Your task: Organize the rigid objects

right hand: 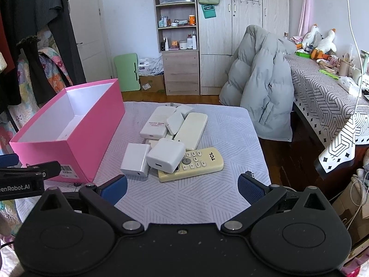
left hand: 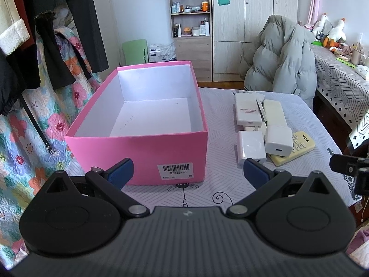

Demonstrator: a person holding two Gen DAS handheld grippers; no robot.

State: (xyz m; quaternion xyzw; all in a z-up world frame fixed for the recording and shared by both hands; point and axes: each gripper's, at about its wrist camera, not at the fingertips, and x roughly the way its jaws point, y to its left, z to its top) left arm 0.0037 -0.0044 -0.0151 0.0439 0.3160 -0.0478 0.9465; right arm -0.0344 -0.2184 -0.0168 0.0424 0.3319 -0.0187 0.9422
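An empty pink box [left hand: 147, 154] [right hand: 76, 136] with a white inside stands on the left of the small table. To its right lies a pile of white and cream things: two charger cubes [right hand: 166, 155] [right hand: 135, 159], a cream TCL remote [right hand: 203, 164] [left hand: 297, 147], a long cream remote [right hand: 191, 130] [left hand: 275, 112] and a flat white device with red print [right hand: 156, 124] [left hand: 248, 112]. My left gripper [left hand: 188, 172] is open in front of the box's near wall. My right gripper [right hand: 182, 188] is open just short of the pile, holding nothing.
A pale patterned cloth [right hand: 184, 196] covers the table. A grey puffer coat [right hand: 258, 80] hangs over a chair behind it. A patterned desk [right hand: 327, 97] stands to the right, hanging clothes [left hand: 57, 23] and a floral quilt to the left, shelves and wardrobes at the back.
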